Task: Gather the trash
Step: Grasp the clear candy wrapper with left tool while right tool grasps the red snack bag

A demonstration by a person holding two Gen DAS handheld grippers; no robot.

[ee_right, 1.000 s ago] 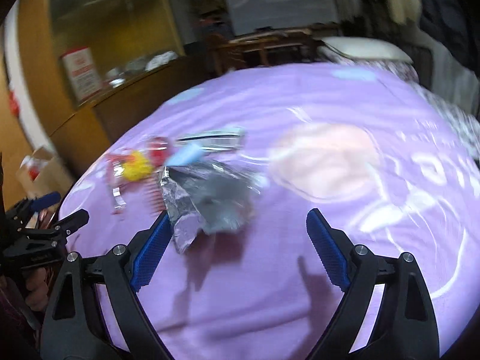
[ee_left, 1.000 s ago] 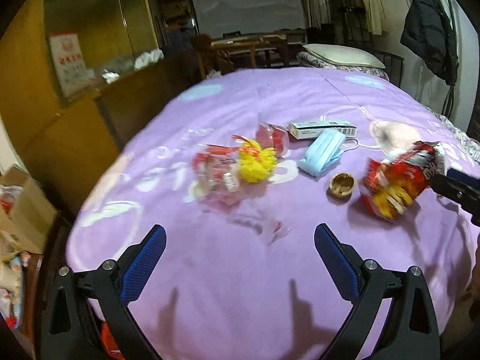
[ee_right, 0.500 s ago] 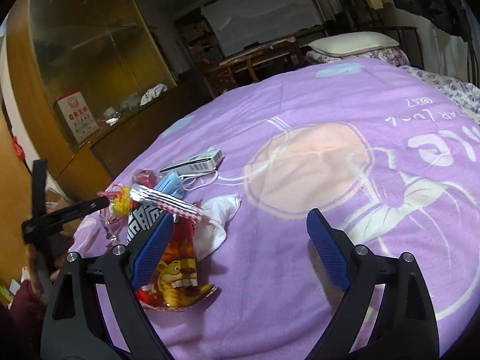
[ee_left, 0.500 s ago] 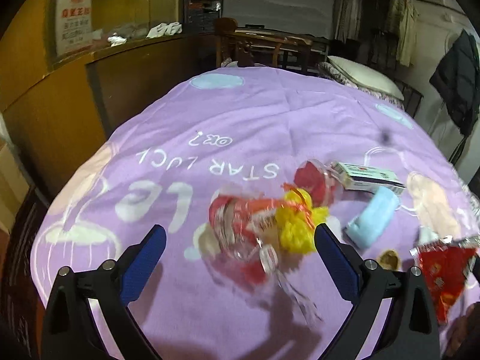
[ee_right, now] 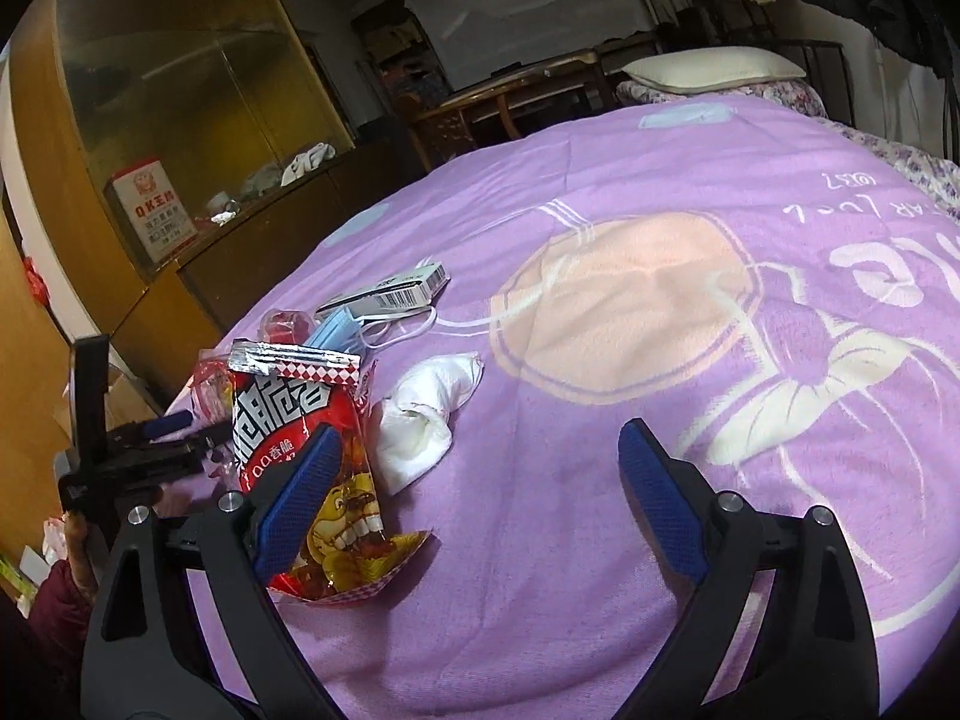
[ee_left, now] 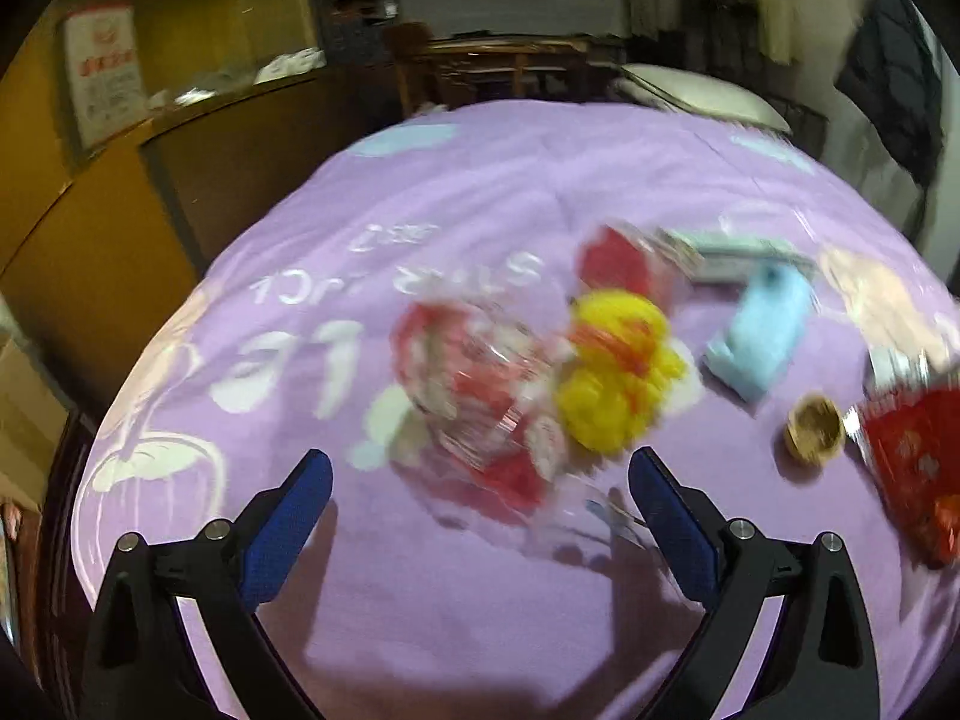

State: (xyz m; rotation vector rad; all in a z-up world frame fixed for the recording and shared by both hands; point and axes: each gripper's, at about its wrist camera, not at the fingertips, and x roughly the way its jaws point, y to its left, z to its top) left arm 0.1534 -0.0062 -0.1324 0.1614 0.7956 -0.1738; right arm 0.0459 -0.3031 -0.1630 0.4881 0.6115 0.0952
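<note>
Both tongs, left (ee_left: pixel 480 516) and right (ee_right: pixel 480 492), are held apart and empty; the clear wrapper (ee_left: pixel 480 396) near the bed's (ee_right: pixel 600 600) left edge should be straddled before closing.

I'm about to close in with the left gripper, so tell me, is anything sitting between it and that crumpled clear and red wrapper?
Nothing visible does. The left gripper is open, and the crumpled wrapper lies just ahead of its fingertips with only bare purple blanket between them. The yellow pom-pom touches the wrapper's right side.
</note>
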